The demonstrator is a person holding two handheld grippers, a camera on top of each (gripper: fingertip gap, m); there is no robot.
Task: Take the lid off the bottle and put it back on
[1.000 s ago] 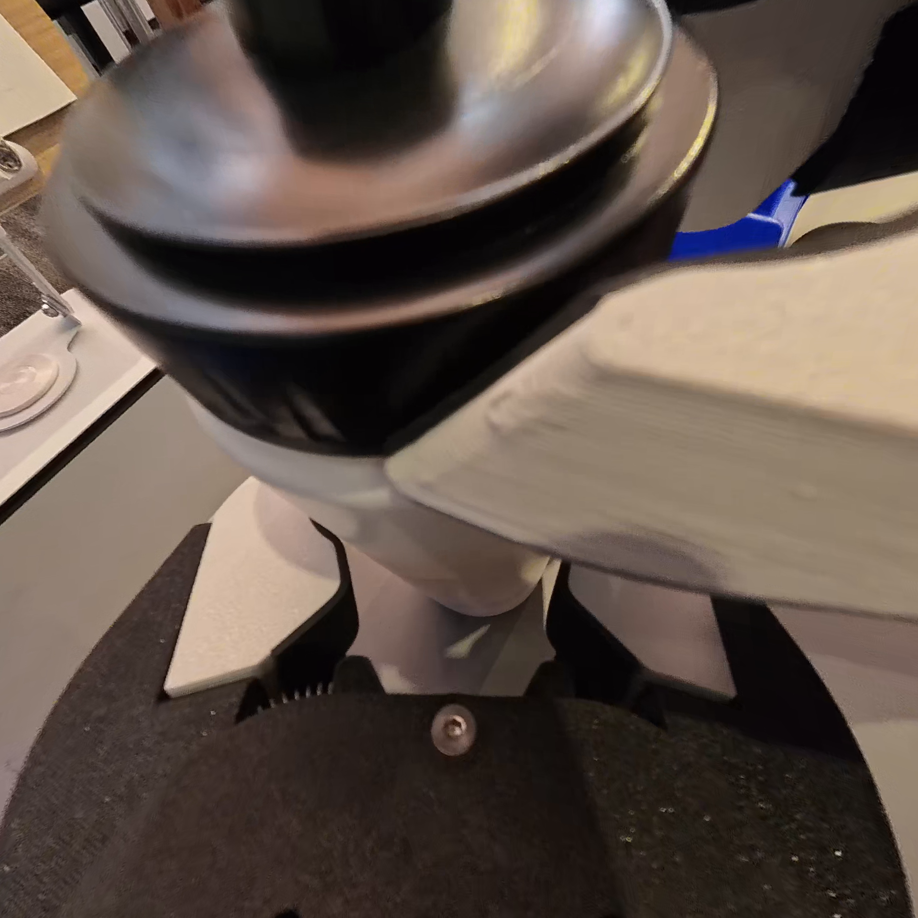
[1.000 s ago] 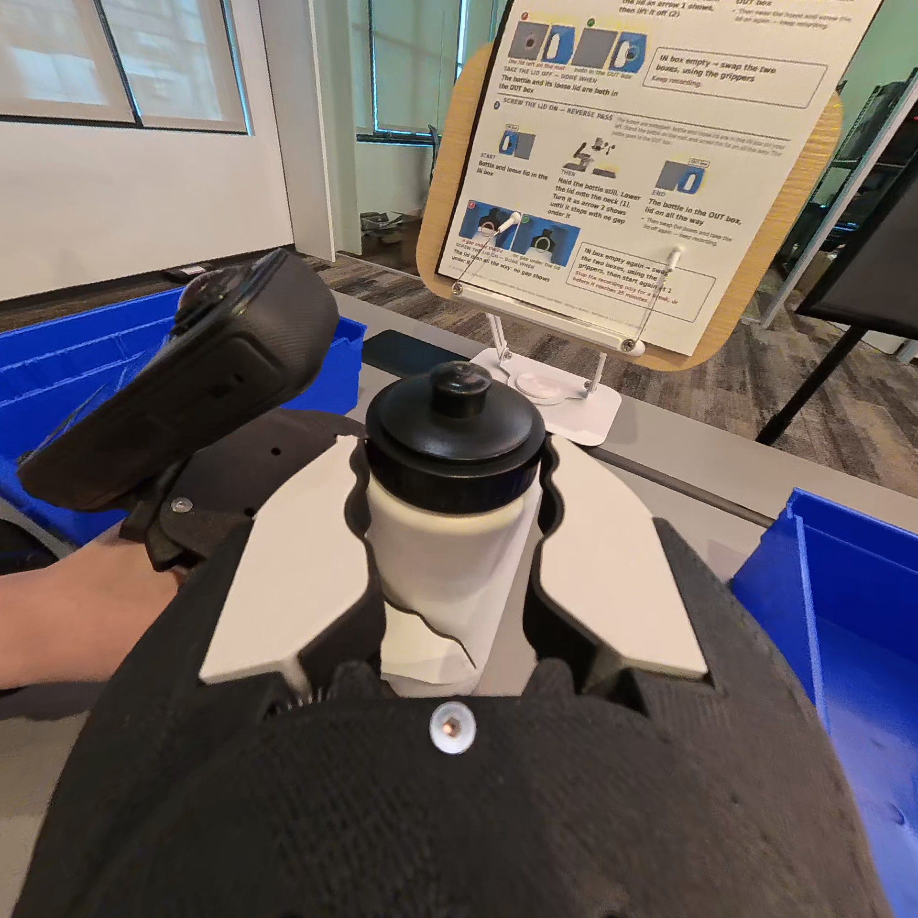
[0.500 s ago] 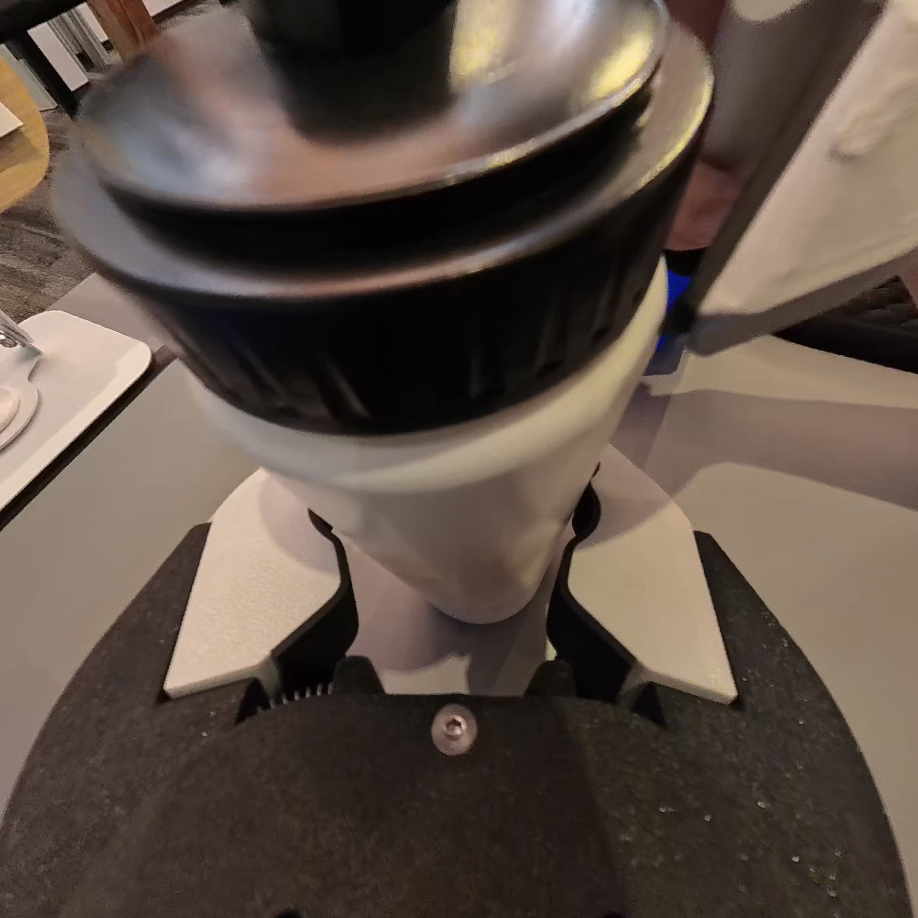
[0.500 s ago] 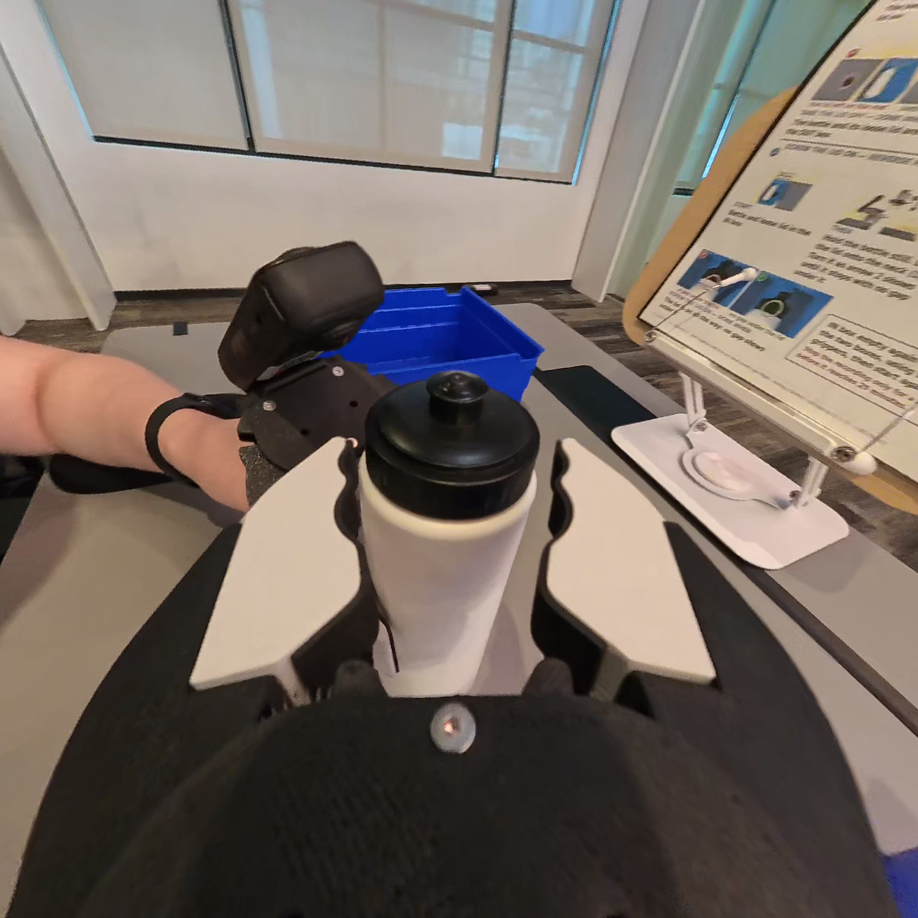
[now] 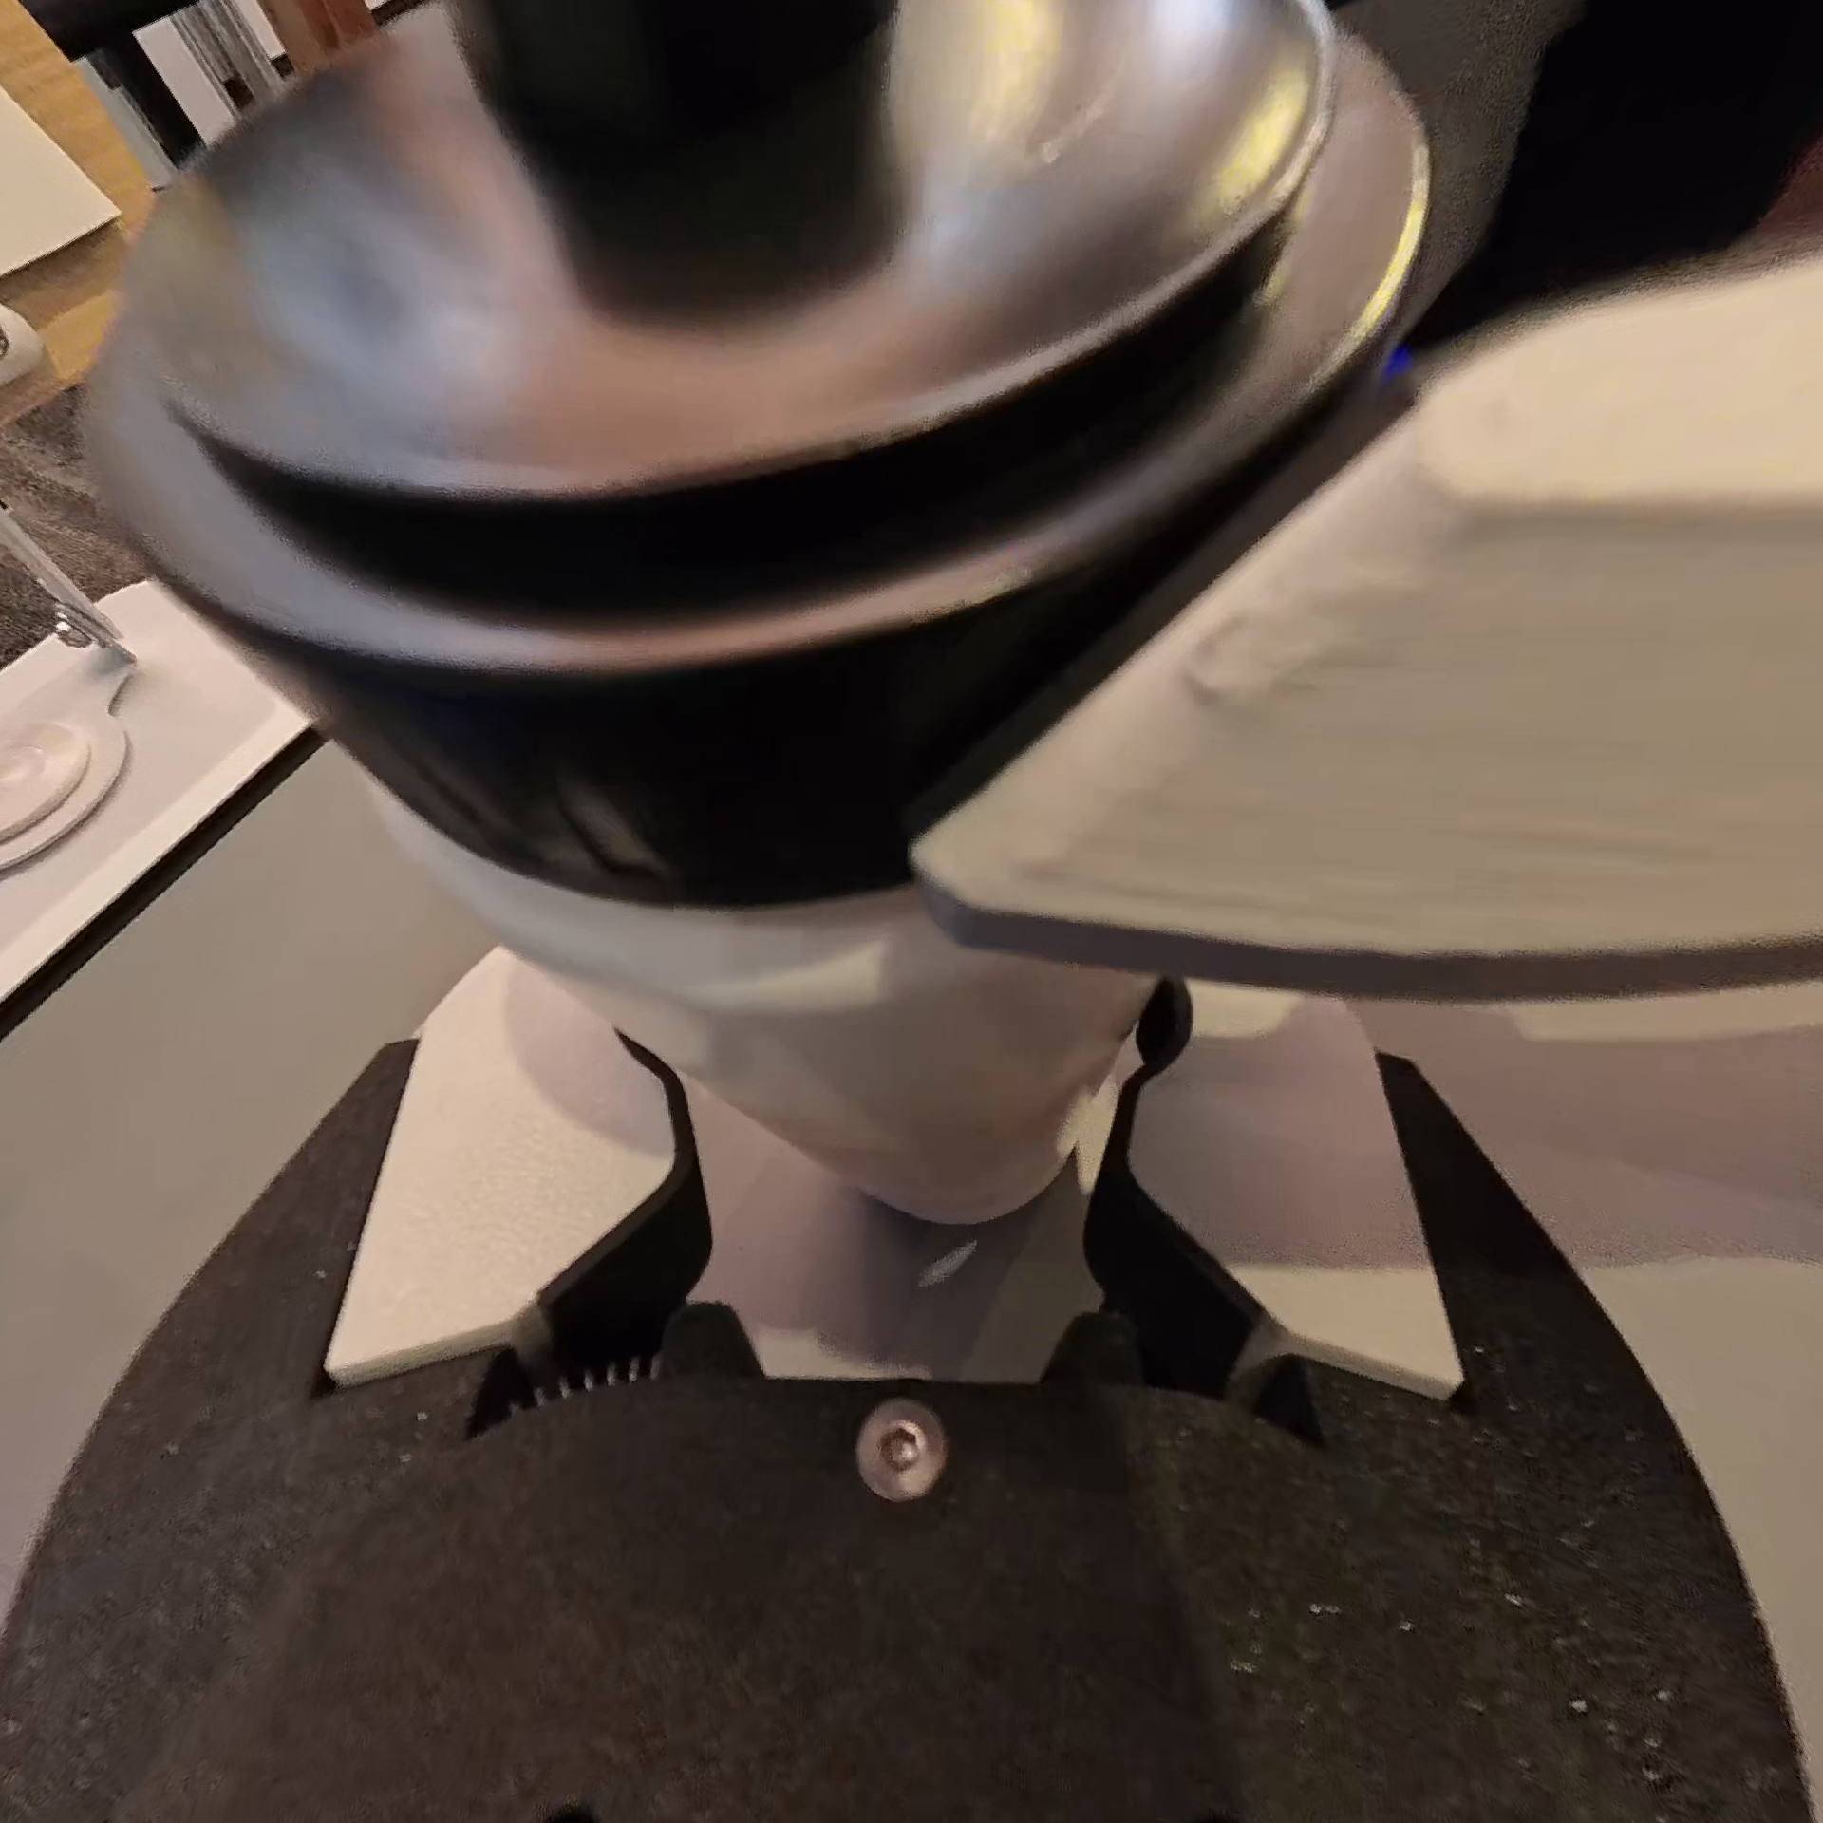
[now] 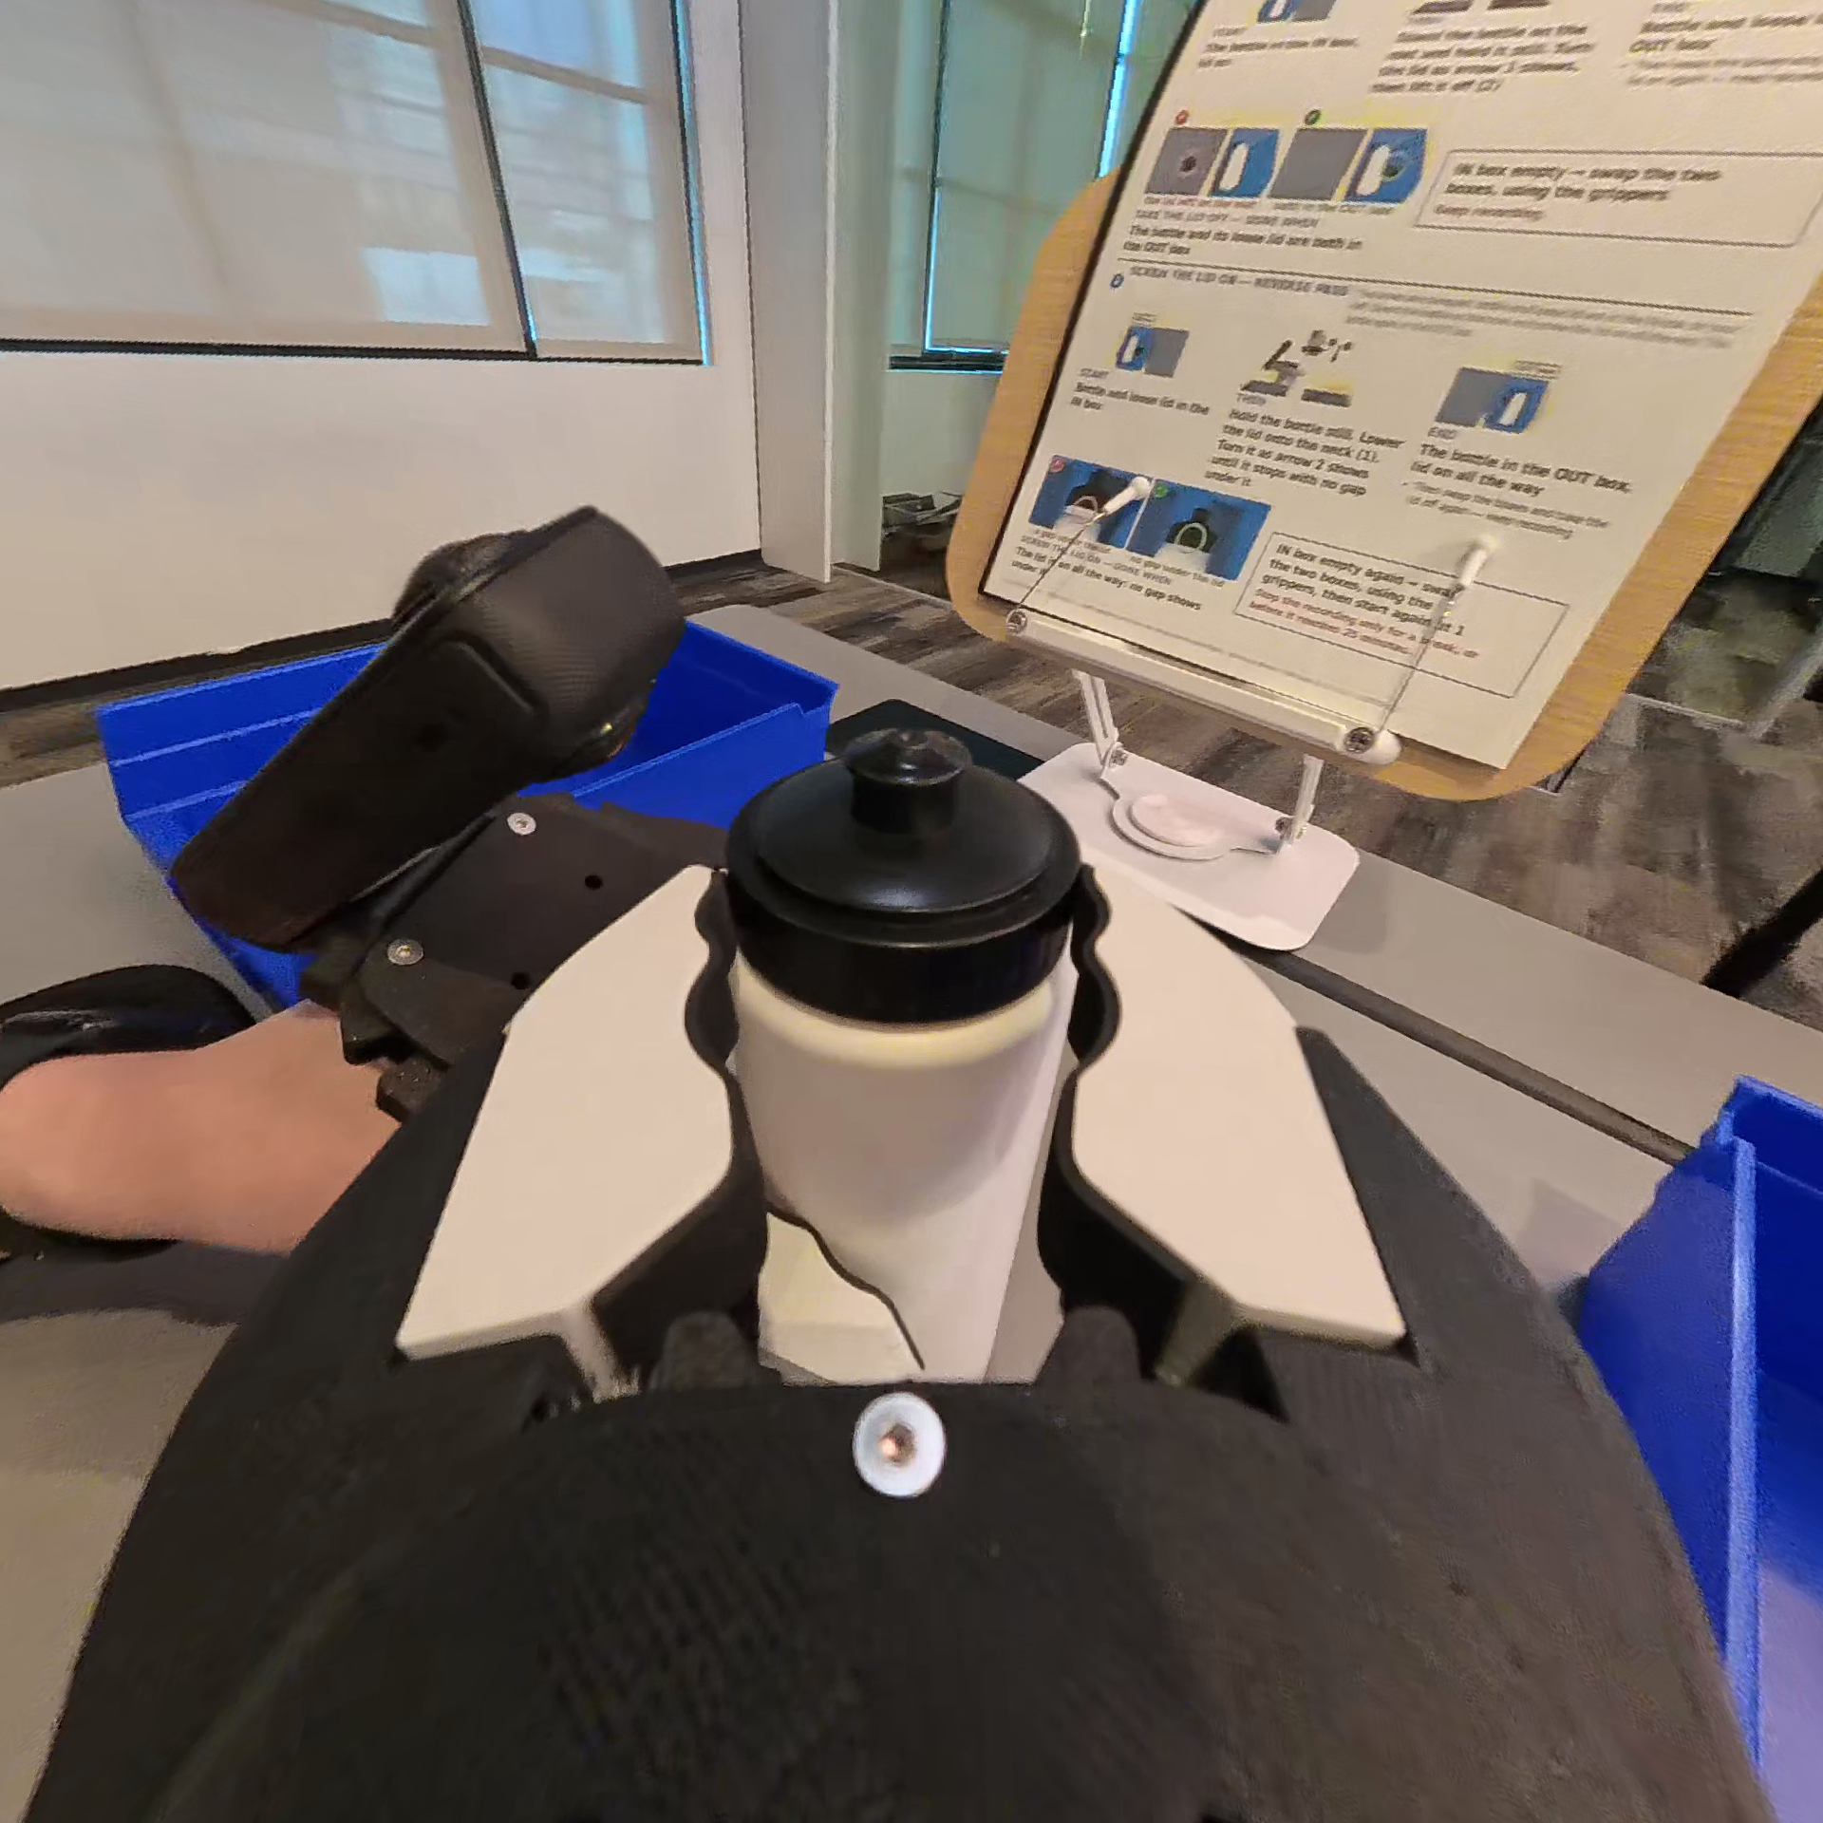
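Observation:
A white bottle (image 6: 898, 1115) with a black screw lid (image 6: 903, 858) stands upright on the grey table. My right gripper (image 6: 903, 917) is shut on the lid, one white finger against each side of it. My left gripper (image 5: 898, 1115) is shut on the lower body of the bottle (image 5: 838, 986), with the lid (image 5: 691, 493) looming blurred above it. One right finger (image 5: 1381, 691) reaches in from the right against the lid. In the right wrist view, the left gripper's black body (image 6: 473, 888) and the hand holding it (image 6: 148, 1134) are at the left; its fingertips are hidden.
A blue bin (image 6: 750, 691) stands behind the left gripper and another blue bin (image 6: 1726, 1332) at the right edge. An instruction board (image 6: 1381, 395) on a white stand (image 6: 1213, 868) is at the table's far side, and the stand also shows in the left wrist view (image 5: 59, 750).
Half a second ago my right gripper's jaws stood apart from the lid and it was turned to the left. It has swung back and closed on the lid. The left gripper keeps its hold.

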